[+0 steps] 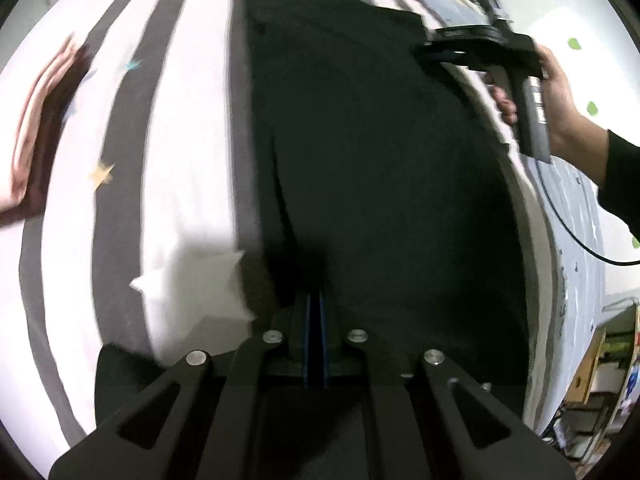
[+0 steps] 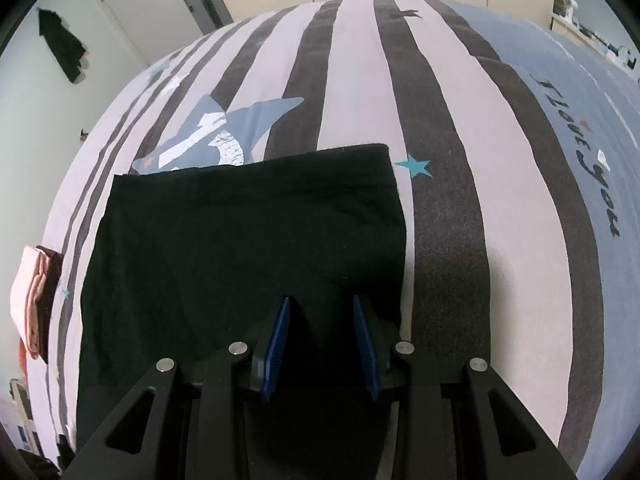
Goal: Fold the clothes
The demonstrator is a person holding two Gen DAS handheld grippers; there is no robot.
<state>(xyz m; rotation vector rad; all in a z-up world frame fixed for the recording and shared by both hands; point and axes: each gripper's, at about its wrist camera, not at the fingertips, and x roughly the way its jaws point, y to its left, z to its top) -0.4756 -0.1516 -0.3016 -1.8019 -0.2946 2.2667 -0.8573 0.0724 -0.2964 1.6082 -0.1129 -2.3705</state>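
Left gripper point(image 1: 316, 332) is closed, apparently pinching the black garment point(image 2: 240, 248) to pull a fold; right gripper point(image 2: 320, 344) stands open over it.

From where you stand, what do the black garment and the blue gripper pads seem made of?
Black garment: probably soft matte knit cotton; it lies limp with faint creases and no shine. Blue pads of the right gripper: likely rubber or soft plastic, finely ribbed and matte.
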